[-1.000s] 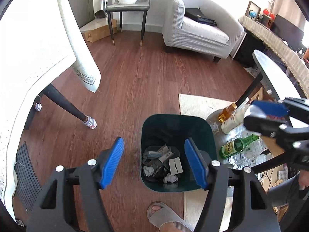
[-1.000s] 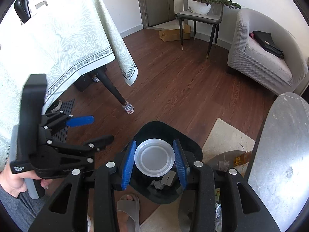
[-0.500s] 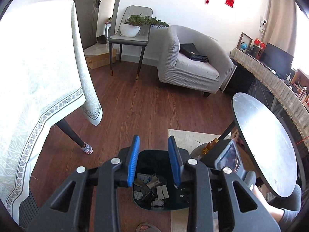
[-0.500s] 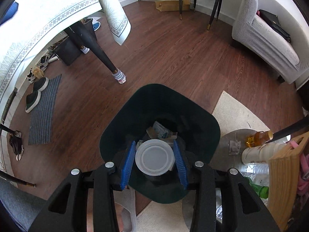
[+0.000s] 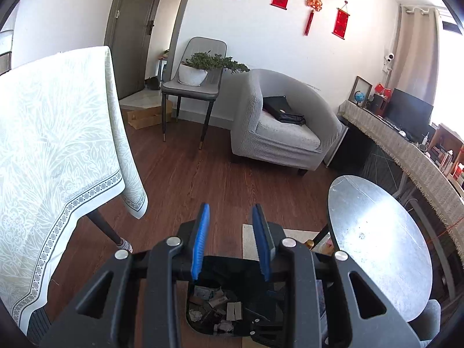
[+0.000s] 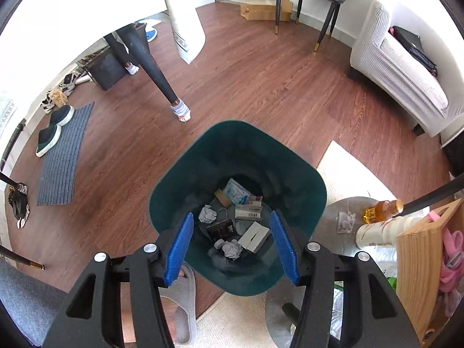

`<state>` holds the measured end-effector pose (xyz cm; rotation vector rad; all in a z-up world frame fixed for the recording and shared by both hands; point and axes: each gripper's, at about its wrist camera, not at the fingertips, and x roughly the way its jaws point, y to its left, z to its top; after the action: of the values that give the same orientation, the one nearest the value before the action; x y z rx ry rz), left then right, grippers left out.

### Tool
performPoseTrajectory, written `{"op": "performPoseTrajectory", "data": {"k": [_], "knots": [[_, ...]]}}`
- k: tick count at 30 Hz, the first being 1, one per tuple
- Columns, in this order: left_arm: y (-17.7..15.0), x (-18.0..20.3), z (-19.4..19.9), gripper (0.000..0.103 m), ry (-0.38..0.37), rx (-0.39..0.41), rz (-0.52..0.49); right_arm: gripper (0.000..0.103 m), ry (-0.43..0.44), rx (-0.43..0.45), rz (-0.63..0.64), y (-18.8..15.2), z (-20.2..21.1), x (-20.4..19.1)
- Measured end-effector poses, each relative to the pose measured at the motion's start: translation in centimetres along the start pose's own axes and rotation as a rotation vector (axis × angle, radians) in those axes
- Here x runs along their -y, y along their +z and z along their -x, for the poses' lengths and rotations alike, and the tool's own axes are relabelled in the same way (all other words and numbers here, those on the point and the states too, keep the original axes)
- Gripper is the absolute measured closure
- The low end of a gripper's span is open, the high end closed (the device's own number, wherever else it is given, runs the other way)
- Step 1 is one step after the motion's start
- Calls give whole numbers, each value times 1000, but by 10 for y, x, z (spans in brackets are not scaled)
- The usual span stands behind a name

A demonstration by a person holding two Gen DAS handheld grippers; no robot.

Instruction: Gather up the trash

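right gripper (image 6: 232,246) sits straight over the dark green trash bin (image 6: 304,174), jaws spread wide with nothing between them. its blue pads (image 6: 178,250) have a fine ribbed rubbery look against the matte black plastic frame.

the bin is a rounded-square plastic tub standing on the wood-plank floor (image 6: 261,81), with its near corner over the cream rug (image 6: 348,171). at the bottom there's a pile: 2 crumpled paper balls (image 6: 232,249), a small grey carton (image 6: 255,236), a dark flat booklet-ish thing (image 6: 221,230), a white box with a barcode (image 6: 248,211), a pale blue packet (image 6: 236,192) and a little brown cardboard piece (image 6: 222,197). there's also a small round pale thing (image 6: 219,243) beside the near paper ball, too small to say what it is.

left gripper (image 5: 232,240) has its jaws apart too but narrower, holding nothing, pointing out across the room. from there the bin (image 5: 216,262) is mostly hidden behind the gripper body, just a slice of the trash shows.

next to the bin, a low round metal shelf (image 6: 342,206) holds an amber bottle (image 6: 380,210) and a white bottle (image 6: 377,233), partly cut off by a wooden panel (image 6: 420,266). the round marble-look tabletop (image 5: 377,232) is above that. a grey slipper (image 6: 181,304) peeks out behind the right gripper's frame. the leaf-patterned tablecloth (image 5: 58,145) drapes over the table on the left side, blown out white in the right wrist view.
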<state>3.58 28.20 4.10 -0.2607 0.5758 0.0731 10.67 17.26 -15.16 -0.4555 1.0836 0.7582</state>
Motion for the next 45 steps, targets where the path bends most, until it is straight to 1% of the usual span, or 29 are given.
{"op": "performPoseTrajectory", "data": {"k": [2,6,10,14,18,21,23,26,32,36,39,43,45], "knots": [[2,6,2,70,10,14,-14,51,16,28,4,0,13,-2],[7,17,5,69,-3,31,-17,58,32,100,16,2,50,-4],[9,32,5,68,-23,46,-30,58,21,178,1,-1,92,7],[11,55,-1,67,-49,46,-52,60,-15,243,-35,-12,130,30],[11,87,-11,63,-73,30,-85,60,-61,297,-83,-27,166,62],[9,113,-21,57,-94,17,-119,60,-98,323,-130,-43,186,93],[5,130,-28,56,-108,5,-140,60,-121,333,-160,-52,196,114],[0,155,-39,51,-126,-19,-170,61,-157,342,-205,-68,208,145],[-10,194,-65,44,-146,-72,-204,61,-210,356,-286,-99,225,199],[-19,218,-77,38,-140,-98,-228,61,-238,366,-321,-113,233,225],[-25,234,-85,36,-136,-115,-250,61,-251,378,-355,-124,240,246],[-32,251,-95,27,-123,-135,-272,61,-262,389,-396,-139,248,271],[-35,258,-99,25,-110,-143,-278,61,-271,392,-414,-145,250,282]]}}
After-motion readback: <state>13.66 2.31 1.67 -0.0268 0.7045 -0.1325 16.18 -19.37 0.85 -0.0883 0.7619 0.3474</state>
